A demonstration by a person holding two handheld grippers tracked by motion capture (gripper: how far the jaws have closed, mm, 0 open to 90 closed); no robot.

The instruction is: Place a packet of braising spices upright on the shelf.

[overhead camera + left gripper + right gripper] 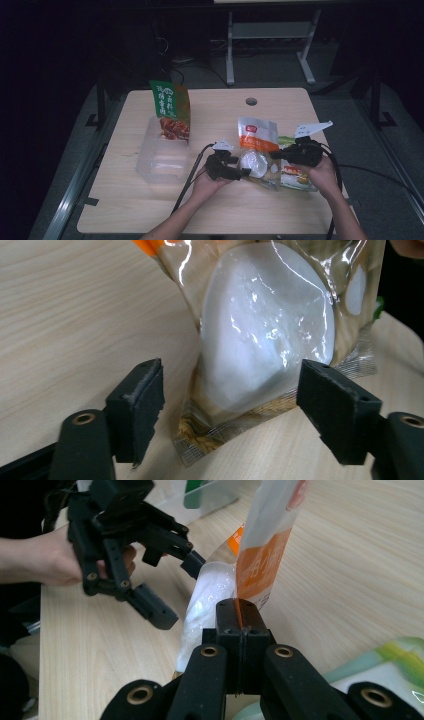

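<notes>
An orange-and-clear food packet [257, 142] with a white rounded lump inside is held up off the wooden table [140, 210] at its middle. My right gripper [239, 612] is shut on the packet's side edge [265, 550]. My left gripper [230, 390] is open, its jaws either side of the packet's sealed lower end [265, 325] without touching it. In the high view the left gripper [240, 172] sits just left of the packet and the right gripper [274, 156] just right of it. The right gripper view shows the left gripper [180, 587] open beside the white lump.
A clear plastic container [150, 165] stands at the left with a green-and-orange snack bag [172, 107] upright in its far end. A green-and-white packet [297, 177] lies under the right hand. A cable hole [251, 101] is near the table's far edge.
</notes>
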